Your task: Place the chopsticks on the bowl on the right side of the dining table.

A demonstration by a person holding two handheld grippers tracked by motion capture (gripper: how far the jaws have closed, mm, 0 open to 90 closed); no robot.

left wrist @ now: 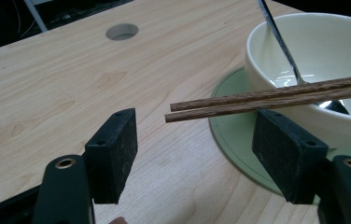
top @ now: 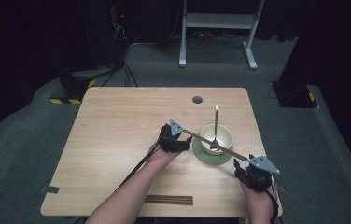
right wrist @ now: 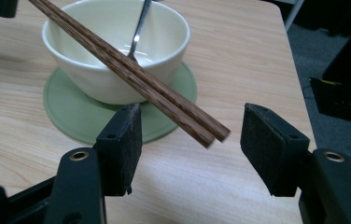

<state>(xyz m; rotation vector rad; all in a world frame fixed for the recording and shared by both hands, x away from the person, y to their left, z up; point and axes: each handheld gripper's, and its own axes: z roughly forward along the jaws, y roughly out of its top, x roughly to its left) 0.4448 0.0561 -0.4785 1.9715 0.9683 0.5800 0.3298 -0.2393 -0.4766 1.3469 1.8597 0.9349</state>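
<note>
a: two chopsticks (top: 214, 145) lie side by side across the rim of the cream bowl (top: 224, 135), which sits on a green saucer (top: 200, 155) on the wooden table (top: 117, 140).

b: and the tongs?

a: left gripper (left wrist: 194, 151) has its jaws apart; the chopsticks' blunt ends hang above the gap, touching neither pad. right gripper (right wrist: 192, 147) stands apart too, the other ends poking between its pads (right wrist: 129, 147) without contact.

b: so nothing is clamped?

a: nothing. in the high view the left gripper (top: 172, 137) sits just left of the bowl, the right gripper (top: 253, 172) near the table's front right corner.

b: anything hard to see?

a: a metal spoon (top: 216, 122) leans in the bowl, its tip partly hidden under the chopsticks. a dark wooden strip (top: 169, 200) lies at the front edge, too small to identify.
</note>
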